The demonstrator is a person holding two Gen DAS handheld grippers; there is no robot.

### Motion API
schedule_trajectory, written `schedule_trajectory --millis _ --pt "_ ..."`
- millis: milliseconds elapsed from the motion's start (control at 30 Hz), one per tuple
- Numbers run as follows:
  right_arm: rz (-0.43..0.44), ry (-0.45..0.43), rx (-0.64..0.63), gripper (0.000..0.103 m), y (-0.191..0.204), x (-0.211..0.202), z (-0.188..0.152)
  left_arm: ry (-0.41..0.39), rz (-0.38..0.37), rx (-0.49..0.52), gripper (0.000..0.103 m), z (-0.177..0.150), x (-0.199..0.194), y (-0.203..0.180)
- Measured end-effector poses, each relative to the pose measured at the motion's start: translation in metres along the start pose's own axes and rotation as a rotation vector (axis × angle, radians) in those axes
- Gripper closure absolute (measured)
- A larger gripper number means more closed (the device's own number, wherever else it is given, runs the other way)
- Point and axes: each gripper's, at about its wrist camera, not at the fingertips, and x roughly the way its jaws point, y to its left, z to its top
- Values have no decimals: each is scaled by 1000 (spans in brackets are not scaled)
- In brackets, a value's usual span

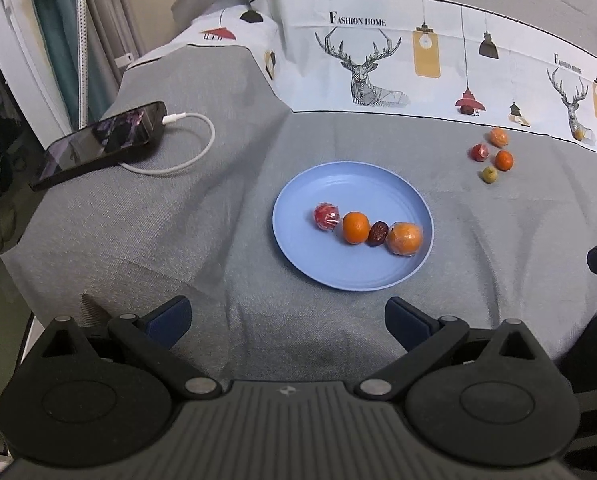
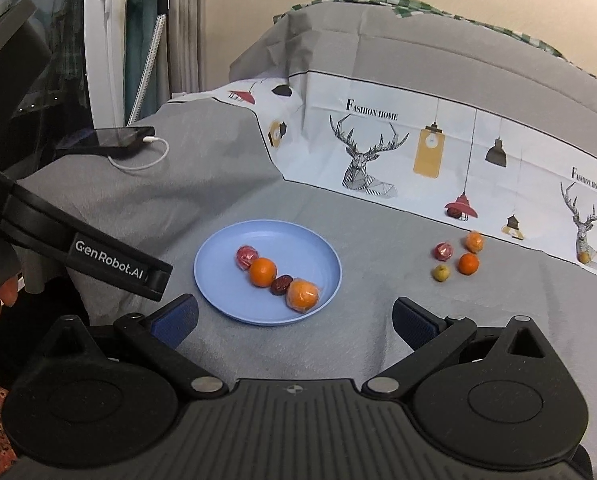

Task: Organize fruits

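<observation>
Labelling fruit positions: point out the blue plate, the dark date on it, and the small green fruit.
blue plate [image 1: 322, 184], left wrist view, bare far inside
dark date [image 1: 377, 233], left wrist view, middle
small green fruit [image 2: 441, 273], right wrist view, middle

Quantities: one blue plate [image 1: 330, 272] holding four fruits; four fruits loose on the grey cloth [image 1: 138, 232]; one phone [image 1: 98, 144]; one cable [image 1: 186, 144].

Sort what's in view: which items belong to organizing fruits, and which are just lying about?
Job: blue plate holding four fruits; loose fruit cluster on the gray cloth; dark fruit and yellowish fruit on the printed cloth.
Bystanders: phone, charging cable.
</observation>
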Motion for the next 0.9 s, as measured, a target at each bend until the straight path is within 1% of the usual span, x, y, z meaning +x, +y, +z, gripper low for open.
schedule_trajectory --millis 233,533,733,900 --pt "-18 -18 10 1 -2 -4 1 -14 8 7 0 -1 -4 -1" --pt "-28 -2 38 1 -5 0 2 -6 7 10 0 0 -2 -1" --pt "-29 1 64 1 -10 4 0 13 11 25 0 1 4 -5" --pt "-72 8 121 1 -24 15 -3 44 10 31 0 5 13 -9"
